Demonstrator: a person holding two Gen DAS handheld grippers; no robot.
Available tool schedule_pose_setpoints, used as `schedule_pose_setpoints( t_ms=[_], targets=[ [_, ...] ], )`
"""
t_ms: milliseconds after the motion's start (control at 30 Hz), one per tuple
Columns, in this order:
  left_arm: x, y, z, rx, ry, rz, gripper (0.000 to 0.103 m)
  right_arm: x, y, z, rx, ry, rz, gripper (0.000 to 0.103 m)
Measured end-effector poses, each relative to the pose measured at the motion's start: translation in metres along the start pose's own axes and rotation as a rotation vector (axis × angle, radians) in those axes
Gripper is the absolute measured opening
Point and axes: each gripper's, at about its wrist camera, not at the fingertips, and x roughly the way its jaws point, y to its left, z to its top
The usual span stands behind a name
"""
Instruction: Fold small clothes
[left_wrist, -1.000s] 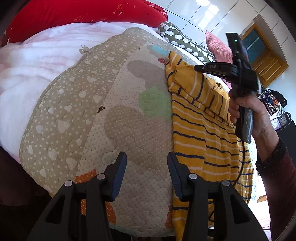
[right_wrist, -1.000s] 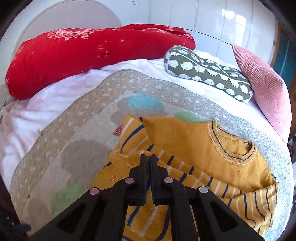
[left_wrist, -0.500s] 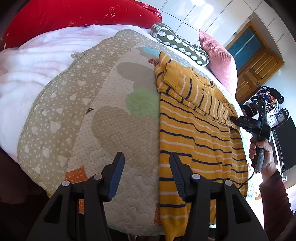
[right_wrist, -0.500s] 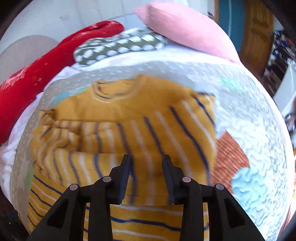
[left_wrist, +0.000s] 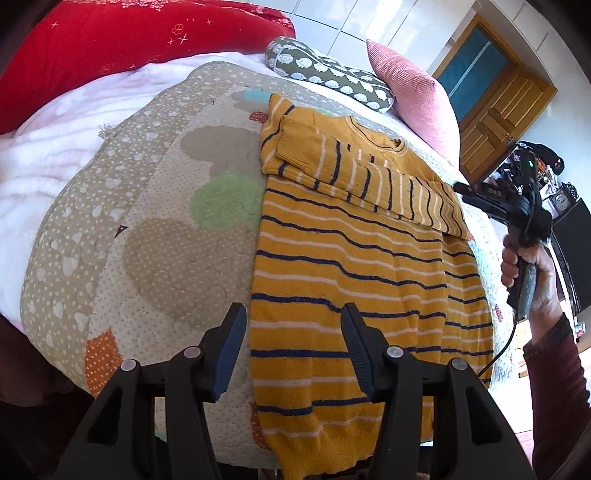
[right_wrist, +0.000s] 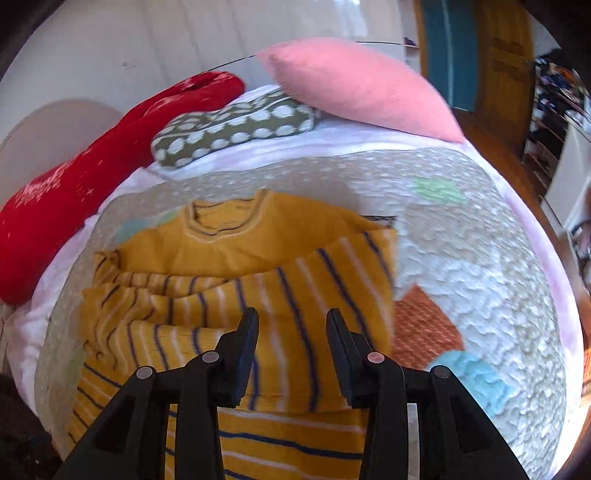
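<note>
A yellow sweater (left_wrist: 351, 266) with navy and white stripes lies flat on a quilted play mat (left_wrist: 173, 229). Both sleeves are folded across its chest (left_wrist: 369, 173). My left gripper (left_wrist: 293, 336) is open and empty, hovering above the sweater's lower left hem. My right gripper (right_wrist: 291, 339) is open and empty above the sweater's (right_wrist: 258, 280) folded sleeves; it also shows at the right in the left wrist view (left_wrist: 469, 192), beside the sweater's right edge.
The mat covers a bed with a white blanket (left_wrist: 55, 147). A red pillow (left_wrist: 129, 44), a green patterned pillow (left_wrist: 332, 77) and a pink cushion (left_wrist: 417, 92) lie at the head. A wooden door (left_wrist: 498, 110) and cluttered shelves (left_wrist: 546, 184) stand to the right.
My right gripper let go of the sleeve it had carried across the chest, opened and drew back to the sweater's right side. My left gripper shifted right over the lower hem.
</note>
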Motion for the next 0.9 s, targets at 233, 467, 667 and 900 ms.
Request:
schedule_pose_setpoints(
  t_ms=[233, 467, 667, 900],
  targets=[
    [0.015, -0.004, -0.005, 0.017, 0.05, -0.022, 0.052, 0.067, 0.084, 0.005, -0.16, 0.114, 0.083, 0.042],
    [0.02, 0.016, -0.007, -0.014, 0.055, -0.043, 0.052, 0.108, 0.116, 0.007, -0.26, 0.162, -0.004, 0.006],
    [0.019, 0.03, -0.007, -0.051, 0.057, -0.042, 0.052, 0.121, 0.121, 0.043, -0.207, 0.099, -0.077, 0.006],
    [0.016, 0.039, -0.012, -0.071, 0.061, -0.042, 0.053, 0.095, 0.095, 0.032, -0.111, 0.074, -0.006, 0.028]
  ],
)
